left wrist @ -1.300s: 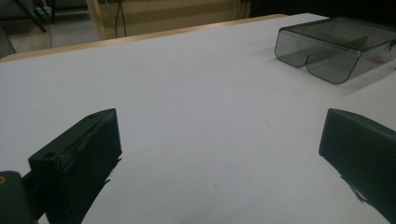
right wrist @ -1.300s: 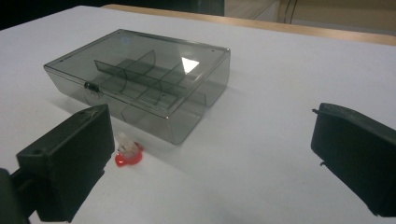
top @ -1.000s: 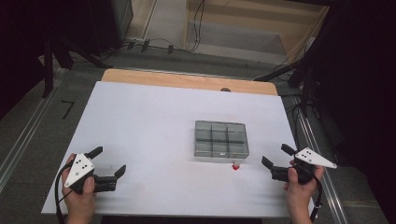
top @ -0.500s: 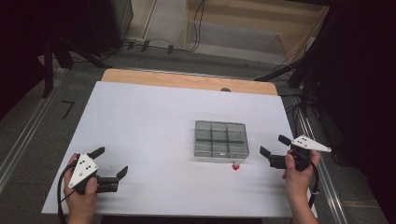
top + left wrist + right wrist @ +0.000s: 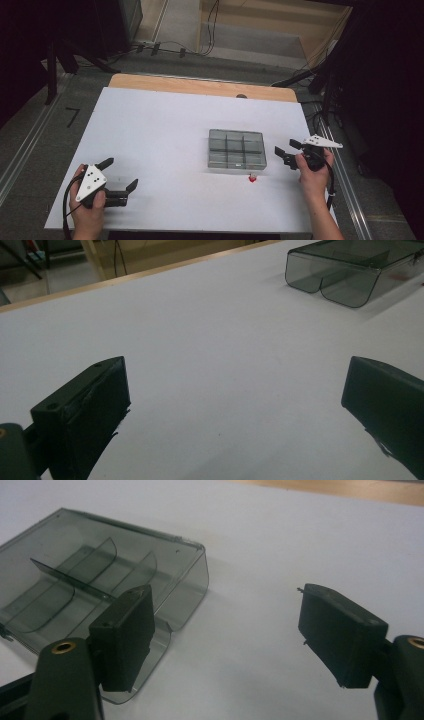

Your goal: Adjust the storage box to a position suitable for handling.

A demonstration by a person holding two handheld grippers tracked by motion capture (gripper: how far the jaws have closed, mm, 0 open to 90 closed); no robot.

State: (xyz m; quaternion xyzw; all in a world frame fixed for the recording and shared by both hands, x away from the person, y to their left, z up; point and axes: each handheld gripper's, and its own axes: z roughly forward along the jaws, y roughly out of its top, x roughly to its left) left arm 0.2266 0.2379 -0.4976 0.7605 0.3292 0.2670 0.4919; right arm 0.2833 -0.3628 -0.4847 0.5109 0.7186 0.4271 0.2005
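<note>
While both hands rest at the near edge of the white table (image 5: 165, 130), the work in hand appears to be the right gripper's (image 5: 283, 153) approach to the box.

Item 1: smoky translucent plastic compartment box (image 5: 236, 148), rectangular, divided into a grid of cells, lid seemingly closed. It lies flat, right of the table's middle, long axis running left to right in the high view. Contents cannot be made out through the tinted plastic.

Item 2: right gripper, black two-jaw tool with grey three-cornered plate. It sits just beside the box's right short end, pointing leftward at it. Its jaws have just been closing but stand apart, with nothing between them. In the right gripper view (image 5: 225, 630) one jaw overlaps the box's rounded near corner (image 5: 100, 585); whether it touches cannot be told.

Item 3: left gripper (image 5: 120, 175), same make. It lies well apart from the box, at the near left, jaws spread wide over bare table (image 5: 235, 405), gripping nothing. The box (image 5: 355, 270) shows far off, cut by the frame edge.

Item 4: small red object (image 5: 253, 177), on the table just in front of the box's near right corner; too small to identify.

Judgement: the right hand is much the nearer, and the coming move turns on the box lying directly ahead of its jaws.
</note>
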